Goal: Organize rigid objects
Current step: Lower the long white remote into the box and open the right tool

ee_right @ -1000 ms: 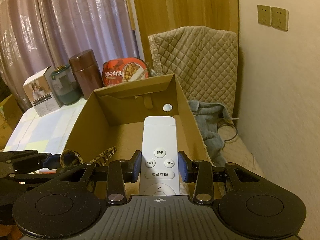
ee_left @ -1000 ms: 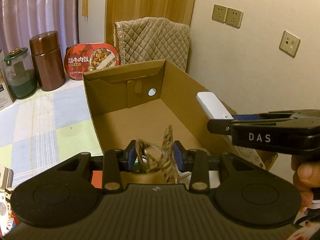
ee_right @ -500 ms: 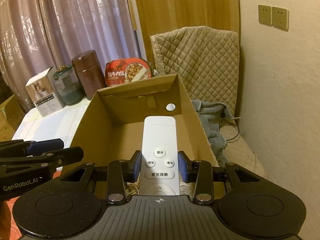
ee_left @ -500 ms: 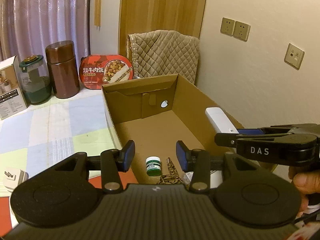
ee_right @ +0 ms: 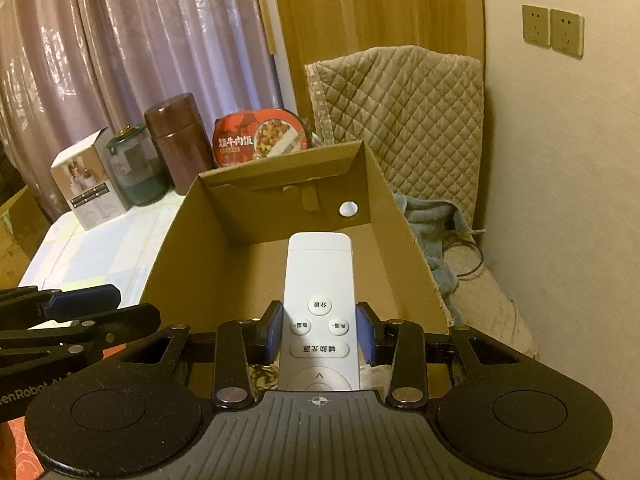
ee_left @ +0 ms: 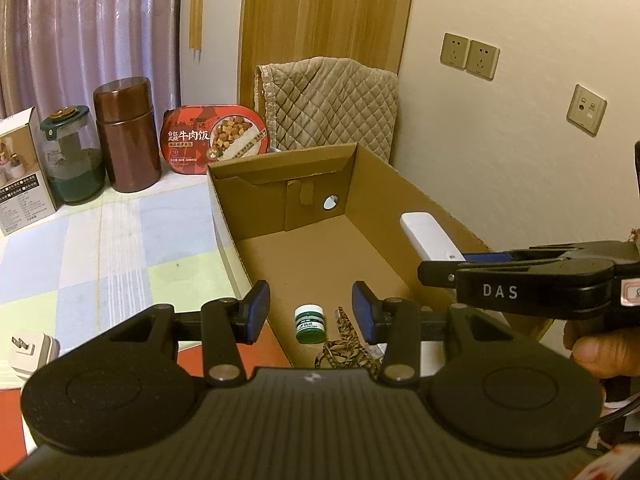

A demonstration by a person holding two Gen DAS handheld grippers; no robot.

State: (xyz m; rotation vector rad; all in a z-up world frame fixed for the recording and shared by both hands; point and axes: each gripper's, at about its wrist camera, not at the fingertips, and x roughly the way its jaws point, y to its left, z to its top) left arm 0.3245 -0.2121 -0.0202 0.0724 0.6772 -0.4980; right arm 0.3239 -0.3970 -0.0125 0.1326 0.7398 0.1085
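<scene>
**Remote held over box; left gripper empty**

Left wrist view: The left gripper (ee_left: 311,309) hangs above the near end of the cardboard box (ee_left: 404,200). Its blue pads stand apart at a moderate gap with nothing between them. On the box floor below the gap stand a small green jar (ee_left: 309,324) and, just beside it to the right, a patterned clip (ee_left: 347,340). The white remote (ee_left: 430,238) shows over the right wall of the box, clamped at its near end by the right gripper (ee_left: 460,262); a hand (ee_left: 600,350) grips that tool's handle. On the checked tablecloth (ee_left: 100,248) left of the box lies a white plug (ee_left: 30,350). Behind the box stand a brown canister (ee_left: 127,134), a glass jar (ee_left: 72,156), a carton (ee_left: 22,172) and a red meal tray (ee_left: 214,138).

Right wrist view: The right gripper (ee_right: 319,334) is closed narrow on the remote (ee_right: 318,276), pads pressing both long edges near the buttons. The remote points forward over the box (ee_right: 384,216) interior, above its floor. The left gripper (ee_right: 80,304) shows at the left edge, outside the box's left wall.
</scene>
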